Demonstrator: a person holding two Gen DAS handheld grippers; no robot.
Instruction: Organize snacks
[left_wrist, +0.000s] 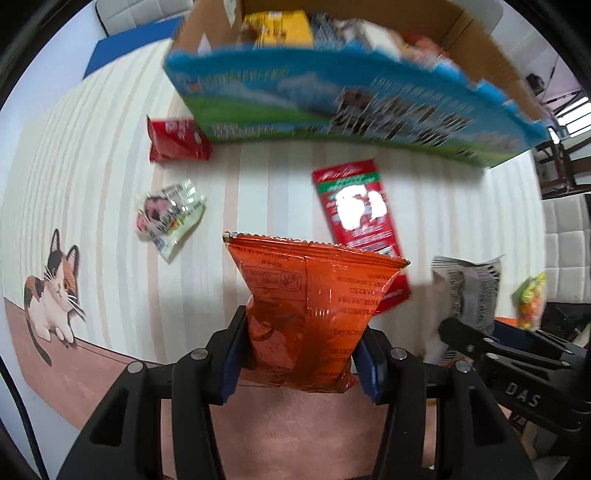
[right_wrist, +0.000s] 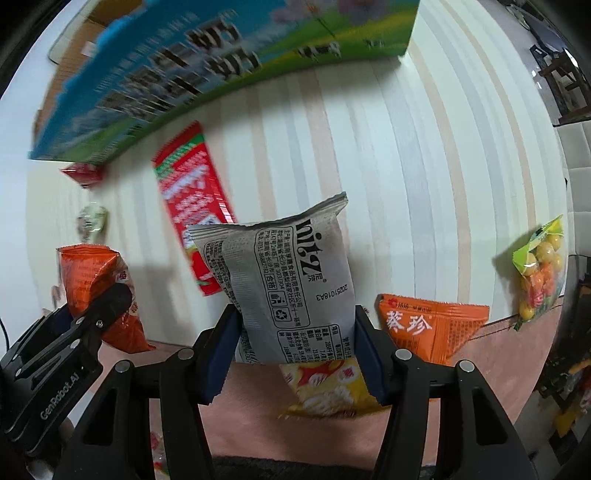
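The left gripper has its jaws clamped on an orange bag, held clear above the striped surface. The right gripper has its jaws clamped on a grey bag, also lifted. The two grippers hang close beside each other.

Beyond them stands an open box with blue and green sides and snacks inside. On the surface lie a long red pack, a small red pack against the box, and a pale green pack near it. Nearer the right gripper lie an orange pack, a yellow pack and a bag of coloured balls.
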